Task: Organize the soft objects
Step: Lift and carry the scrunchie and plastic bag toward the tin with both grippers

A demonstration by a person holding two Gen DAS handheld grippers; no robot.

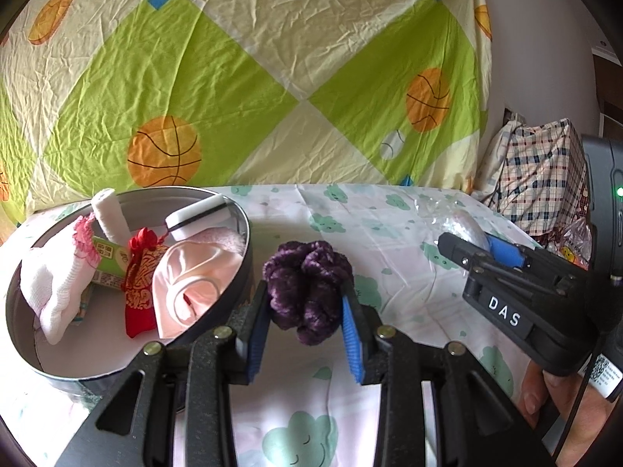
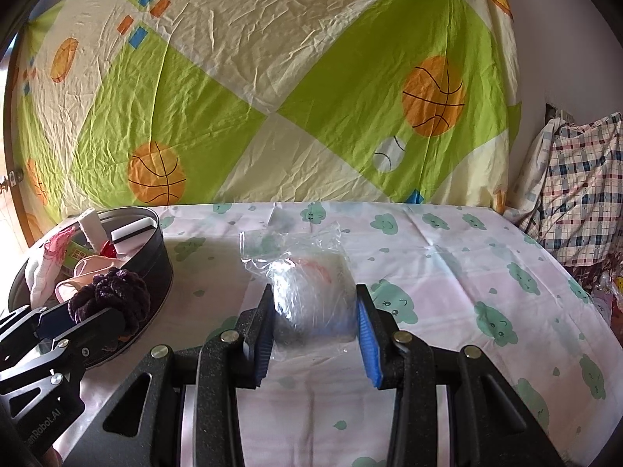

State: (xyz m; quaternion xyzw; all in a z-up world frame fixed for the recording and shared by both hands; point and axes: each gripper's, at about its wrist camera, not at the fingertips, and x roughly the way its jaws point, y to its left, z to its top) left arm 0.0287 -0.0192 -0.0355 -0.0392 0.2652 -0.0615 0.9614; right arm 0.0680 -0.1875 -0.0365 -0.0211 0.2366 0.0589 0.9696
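Through the left wrist camera we are holding the left gripper (image 1: 305, 307) with its blue pads pinching a purple scrunchie (image 1: 307, 290), which is bulging up and forward between the fingers just beside the outer wall of the round tin (image 1: 243, 272). The tin is sitting on the cloud-print sheet (image 1: 389, 241) at our left and is carrying a white sock with pink trim (image 1: 58, 284), a red embroidered pouch (image 1: 138, 288), a pale pink cloth (image 1: 194, 276), a white roll (image 1: 111, 216), a green-labelled packet (image 1: 109, 262) and a white block with a dark stripe (image 1: 198, 214). At the right edge we are seeing the right gripper (image 1: 483, 247) from the side, with something pale and shiny between its fingers. Through the right wrist camera we are closing the right gripper (image 2: 313, 319) on a wrapped white bundle (image 2: 311, 292) in crinkled clear plastic; the left pad is pressing into the wrap, while the right pad is probably touching it too, though the glare on the plastic is making that hard to judge. The bundle is sitting on the sheet near the middle, well apart from the tin (image 2: 163, 257). At the lower left the left gripper (image 2: 83, 317) is carrying the scrunchie (image 2: 113, 297) over the tin's near rim. A basketball-print cloth (image 2: 272, 78) is hanging behind everything.
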